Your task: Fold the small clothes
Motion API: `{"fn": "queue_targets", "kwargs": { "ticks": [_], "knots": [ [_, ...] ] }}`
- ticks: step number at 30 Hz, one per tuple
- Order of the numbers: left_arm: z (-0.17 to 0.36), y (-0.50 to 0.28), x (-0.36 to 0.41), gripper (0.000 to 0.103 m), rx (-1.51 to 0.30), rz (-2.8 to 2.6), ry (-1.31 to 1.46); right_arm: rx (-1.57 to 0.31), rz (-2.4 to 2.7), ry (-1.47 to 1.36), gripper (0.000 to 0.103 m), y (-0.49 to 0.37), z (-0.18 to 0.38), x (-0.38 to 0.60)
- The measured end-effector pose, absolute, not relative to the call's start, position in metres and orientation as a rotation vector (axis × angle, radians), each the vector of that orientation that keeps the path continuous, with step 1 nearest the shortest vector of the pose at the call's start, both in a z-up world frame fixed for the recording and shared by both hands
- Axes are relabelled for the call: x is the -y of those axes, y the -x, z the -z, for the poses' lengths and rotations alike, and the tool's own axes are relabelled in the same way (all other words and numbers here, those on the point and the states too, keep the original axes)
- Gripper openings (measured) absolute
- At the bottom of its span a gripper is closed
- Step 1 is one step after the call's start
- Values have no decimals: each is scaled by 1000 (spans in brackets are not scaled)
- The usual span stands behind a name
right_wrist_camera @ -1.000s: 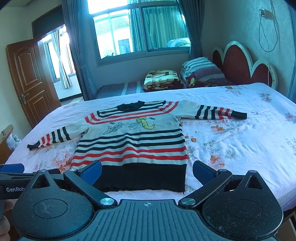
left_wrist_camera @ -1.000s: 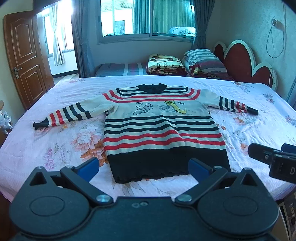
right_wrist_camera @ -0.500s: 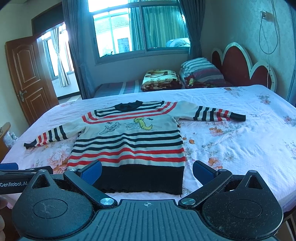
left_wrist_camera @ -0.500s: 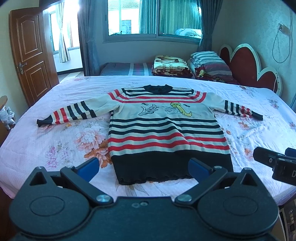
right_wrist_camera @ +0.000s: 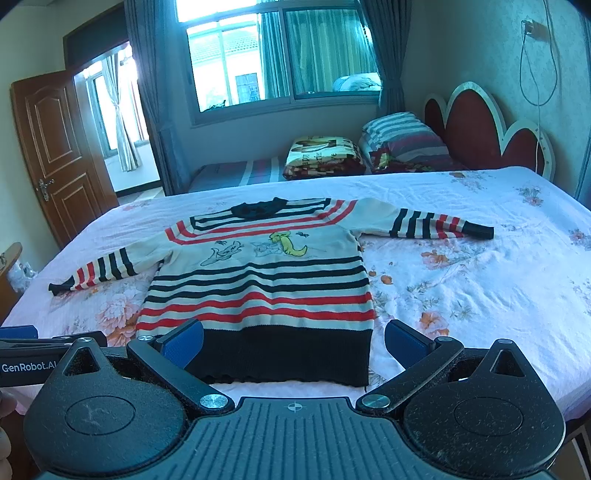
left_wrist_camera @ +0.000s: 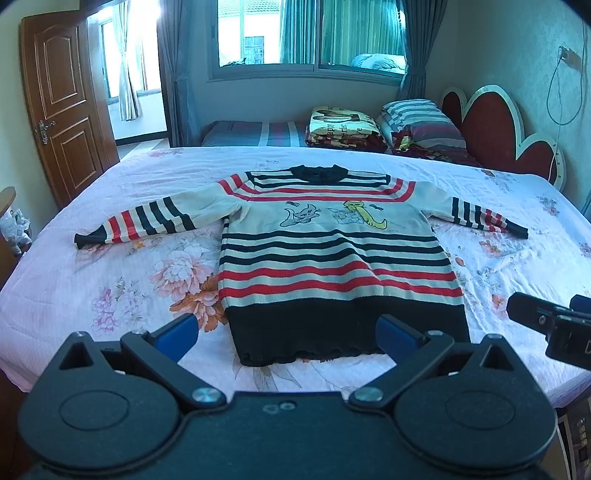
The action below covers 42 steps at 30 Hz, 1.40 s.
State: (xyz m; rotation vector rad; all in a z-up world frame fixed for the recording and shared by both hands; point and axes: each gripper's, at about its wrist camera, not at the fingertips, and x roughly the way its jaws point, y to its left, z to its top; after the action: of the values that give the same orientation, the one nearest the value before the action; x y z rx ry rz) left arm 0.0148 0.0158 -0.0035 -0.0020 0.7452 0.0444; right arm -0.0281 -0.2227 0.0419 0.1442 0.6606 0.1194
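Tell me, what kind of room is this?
A home bedroom, most likely: a wide bed with a scalloped headboard, pillows and folded blankets under a curtained window. A striped sweater lies spread on the bed.

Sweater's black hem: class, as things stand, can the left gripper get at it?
Probably yes. The left gripper is open and empty, and the sweater lies flat on the bed, its black hem nearest, with nothing between. It is not touching yet.

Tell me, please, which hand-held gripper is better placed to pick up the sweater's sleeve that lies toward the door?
Probably the left hand-held gripper: it is open, empty and sits on the door side, nearer that sleeve. The right hand-held gripper faces the sweater from the headboard side.
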Motion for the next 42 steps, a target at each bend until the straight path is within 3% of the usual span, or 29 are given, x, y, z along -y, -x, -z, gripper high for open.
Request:
{"fn": "queue_targets", "kwargs": {
  "ticks": [42],
  "knots": [
    [14,-38,-33,103,-783,-75,21,-687,-106,-140,103,7,-32,218]
  ]
}}
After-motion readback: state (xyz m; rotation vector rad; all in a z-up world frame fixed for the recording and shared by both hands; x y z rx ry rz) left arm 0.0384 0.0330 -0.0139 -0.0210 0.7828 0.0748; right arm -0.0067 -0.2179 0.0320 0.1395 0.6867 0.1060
